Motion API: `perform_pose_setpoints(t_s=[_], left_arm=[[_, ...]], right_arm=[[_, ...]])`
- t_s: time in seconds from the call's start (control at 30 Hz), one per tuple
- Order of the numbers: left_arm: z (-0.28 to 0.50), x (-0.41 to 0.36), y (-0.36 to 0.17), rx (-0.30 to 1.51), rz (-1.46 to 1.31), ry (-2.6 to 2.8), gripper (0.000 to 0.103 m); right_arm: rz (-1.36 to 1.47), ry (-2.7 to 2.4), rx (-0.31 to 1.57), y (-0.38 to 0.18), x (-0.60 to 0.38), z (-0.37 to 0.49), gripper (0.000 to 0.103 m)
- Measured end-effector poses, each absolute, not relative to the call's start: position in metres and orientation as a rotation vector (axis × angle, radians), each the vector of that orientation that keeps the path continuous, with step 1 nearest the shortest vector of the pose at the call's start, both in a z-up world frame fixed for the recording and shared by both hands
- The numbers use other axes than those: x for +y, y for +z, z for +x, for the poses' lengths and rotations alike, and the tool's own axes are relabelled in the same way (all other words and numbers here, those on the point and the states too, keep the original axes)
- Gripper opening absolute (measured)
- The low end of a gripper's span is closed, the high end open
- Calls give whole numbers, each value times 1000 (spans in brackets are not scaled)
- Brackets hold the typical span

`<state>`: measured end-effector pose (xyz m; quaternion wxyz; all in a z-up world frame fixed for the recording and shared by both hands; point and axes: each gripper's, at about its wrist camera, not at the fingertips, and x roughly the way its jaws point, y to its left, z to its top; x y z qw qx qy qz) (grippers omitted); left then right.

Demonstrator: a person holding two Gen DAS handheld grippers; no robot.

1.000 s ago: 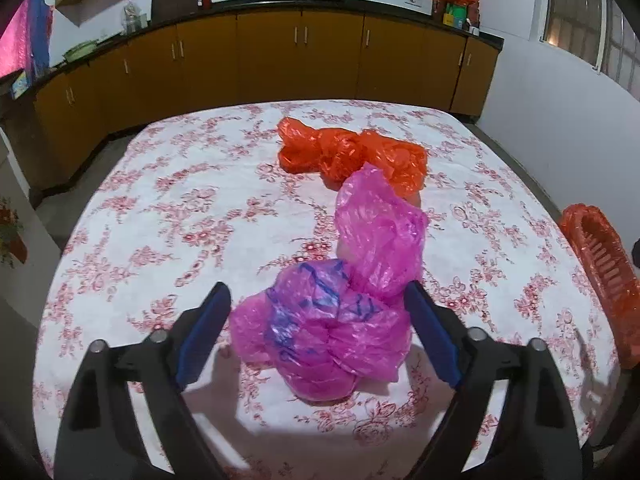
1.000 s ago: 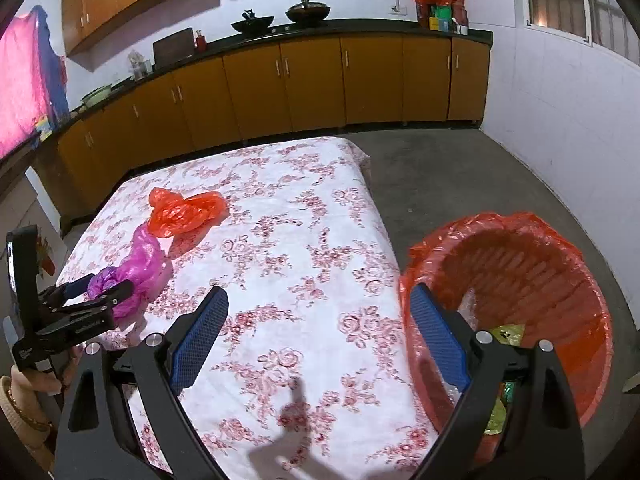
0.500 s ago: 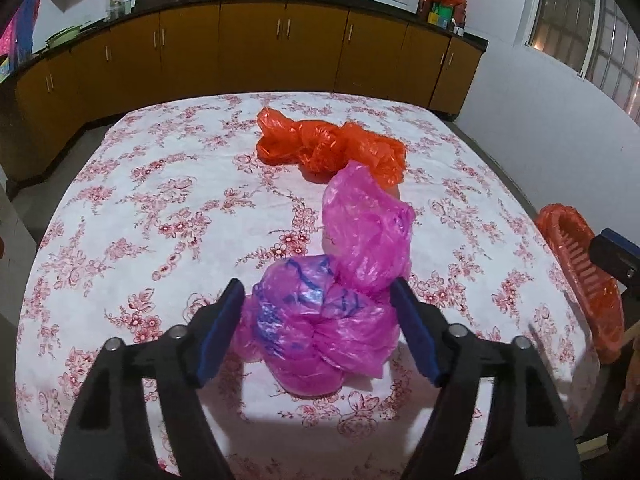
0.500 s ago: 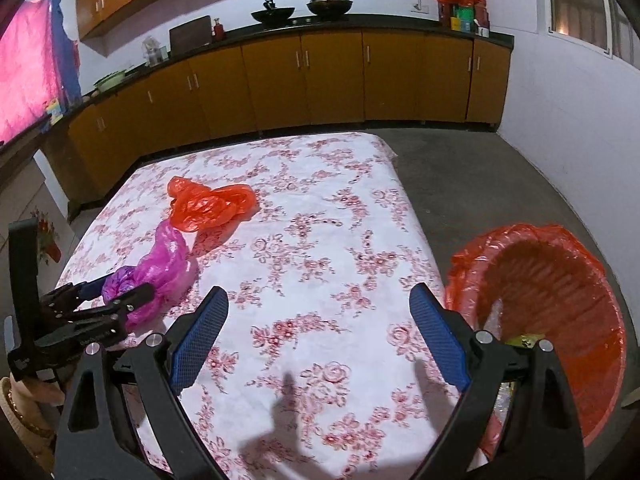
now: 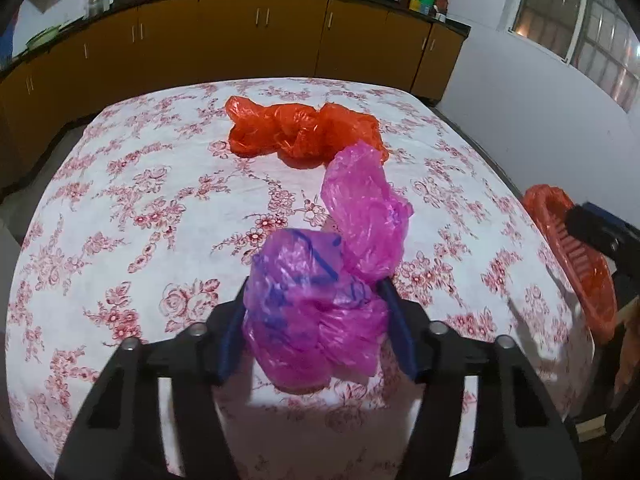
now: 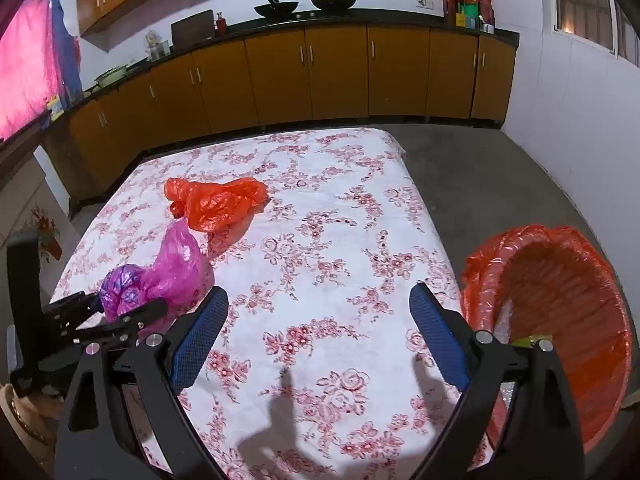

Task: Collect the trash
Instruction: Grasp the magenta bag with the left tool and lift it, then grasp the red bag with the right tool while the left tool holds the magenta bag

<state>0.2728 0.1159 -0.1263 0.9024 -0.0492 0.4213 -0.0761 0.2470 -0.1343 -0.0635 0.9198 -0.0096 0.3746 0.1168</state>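
The left gripper (image 5: 314,320) was closing on the pink bag (image 5: 320,304), pads apparently touching; slack plastic might slip. The right gripper (image 6: 318,336) stood wide, empty.

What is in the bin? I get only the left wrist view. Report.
Observer: The bin is lined with orange plastic, and a yellow-green scrap lies inside.
Operator: Left claw is closing on the pink bag. Now report the right claw.
Observer: The right claw is wide open with nothing between its jaws, over the table beside the bin.
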Motion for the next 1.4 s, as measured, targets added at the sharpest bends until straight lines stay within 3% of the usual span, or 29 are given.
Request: perform_pose_setpoints(t_s=[0.7, 1.3, 1.4], left_arm=[[270, 221, -103, 761, -209, 141, 55], [310, 258, -107, 752, -281, 233, 56], [311, 255, -108, 756, -274, 230, 56]], right_arm=[[-85, 378, 712, -70, -45, 300, 91], [-247, 447, 737, -107, 13, 364, 85], [-264, 446, 774, -114, 14, 368, 80]])
